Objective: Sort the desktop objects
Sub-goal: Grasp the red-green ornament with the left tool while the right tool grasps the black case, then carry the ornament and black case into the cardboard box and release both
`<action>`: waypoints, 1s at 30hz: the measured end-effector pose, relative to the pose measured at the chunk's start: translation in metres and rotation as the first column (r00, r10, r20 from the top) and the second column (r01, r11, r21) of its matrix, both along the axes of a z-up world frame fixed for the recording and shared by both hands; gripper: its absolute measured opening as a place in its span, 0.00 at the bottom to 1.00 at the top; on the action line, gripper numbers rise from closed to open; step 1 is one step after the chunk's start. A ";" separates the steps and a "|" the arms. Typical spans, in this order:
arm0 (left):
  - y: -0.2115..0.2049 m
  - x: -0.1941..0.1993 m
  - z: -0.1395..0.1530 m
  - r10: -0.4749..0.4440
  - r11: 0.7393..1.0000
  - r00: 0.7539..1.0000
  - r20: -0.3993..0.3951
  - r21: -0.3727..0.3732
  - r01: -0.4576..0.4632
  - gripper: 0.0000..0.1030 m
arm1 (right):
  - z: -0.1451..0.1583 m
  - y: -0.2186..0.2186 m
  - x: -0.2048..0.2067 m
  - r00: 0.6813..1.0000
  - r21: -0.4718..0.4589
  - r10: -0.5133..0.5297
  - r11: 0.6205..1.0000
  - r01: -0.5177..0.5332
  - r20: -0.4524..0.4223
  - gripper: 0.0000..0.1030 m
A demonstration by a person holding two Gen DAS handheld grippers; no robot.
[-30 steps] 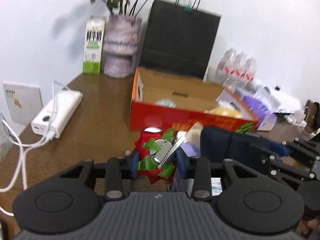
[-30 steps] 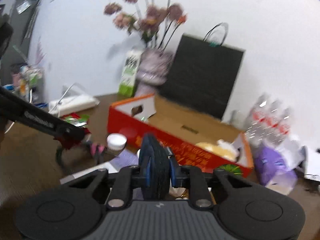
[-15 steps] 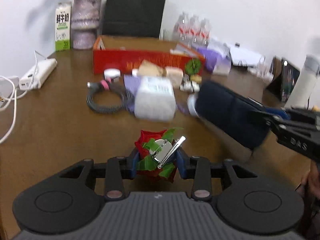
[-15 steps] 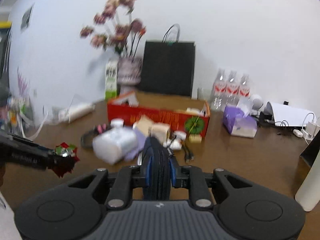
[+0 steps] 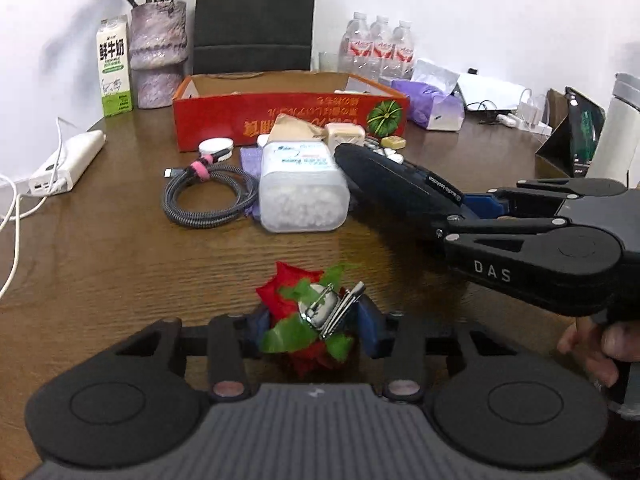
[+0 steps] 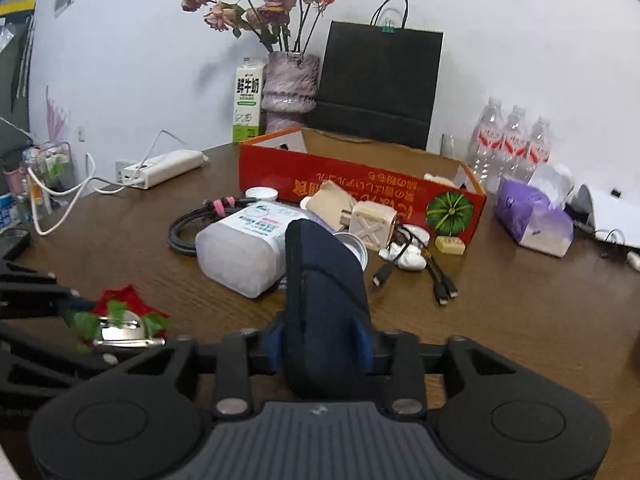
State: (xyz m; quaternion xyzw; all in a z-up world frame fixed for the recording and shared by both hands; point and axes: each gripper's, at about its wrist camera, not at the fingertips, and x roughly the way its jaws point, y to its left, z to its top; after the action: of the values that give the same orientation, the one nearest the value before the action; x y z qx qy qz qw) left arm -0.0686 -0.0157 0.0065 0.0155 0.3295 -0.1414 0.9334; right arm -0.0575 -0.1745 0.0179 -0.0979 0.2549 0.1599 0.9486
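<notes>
A red fabric rose clip (image 5: 308, 312) with green leaves and a metal clasp sits between the blue pads of my left gripper (image 5: 312, 324), low over the brown table (image 5: 100, 264). Both pads touch it. My right gripper (image 6: 320, 344) holds a dark blue zipped pouch (image 6: 324, 280) clear of the table, and its jaws are opening with the pads still against the pouch's sides. From the left wrist view the pouch (image 5: 396, 188) reaches in from the right. The red cardboard box (image 5: 288, 116) stands open at the back.
In front of the box lie a clear plastic tub (image 5: 302, 196), a coiled grey cable (image 5: 204, 200), a small wooden crate (image 6: 374, 220) and white earbuds with cables (image 6: 412, 256). A power bank (image 5: 68, 160) is at left, a purple tissue pack (image 6: 532, 220) and a white flask (image 5: 616, 132) at right.
Both grippers have drawn back from the red box and come down toward the near table. The pouch now looks wider between the right pads. The rose has tilted slightly in the left jaws.
</notes>
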 end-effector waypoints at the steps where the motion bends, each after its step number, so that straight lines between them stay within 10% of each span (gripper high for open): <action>1: -0.001 -0.001 0.002 -0.005 1.000 1.000 0.006 0.000 0.005 0.41 | 0.003 -0.003 -0.003 1.000 0.030 -0.016 0.999 0.016 0.006 0.23; 13: 0.004 0.000 0.034 0.048 0.999 0.994 0.095 -0.008 -0.047 0.40 | 0.046 -0.074 -0.032 0.982 0.230 -0.179 0.960 0.162 0.057 0.16; 19: 0.010 0.006 0.022 0.050 0.999 0.998 0.048 -0.008 -0.049 0.40 | 0.019 -0.095 -0.010 0.979 0.207 -0.192 0.957 0.203 -0.074 0.20; 30: 0.006 0.005 0.015 0.031 1.000 0.999 0.029 -0.005 -0.031 0.40 | -0.008 -0.055 0.035 0.980 0.029 -0.195 0.980 0.196 -0.045 0.45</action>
State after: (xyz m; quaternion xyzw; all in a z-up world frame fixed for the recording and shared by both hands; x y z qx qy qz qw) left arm -0.0638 -0.0093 0.0219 0.0105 0.3157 -0.1275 0.9402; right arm -0.0226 -0.2293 0.0095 -0.0533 0.2804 0.0722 0.9557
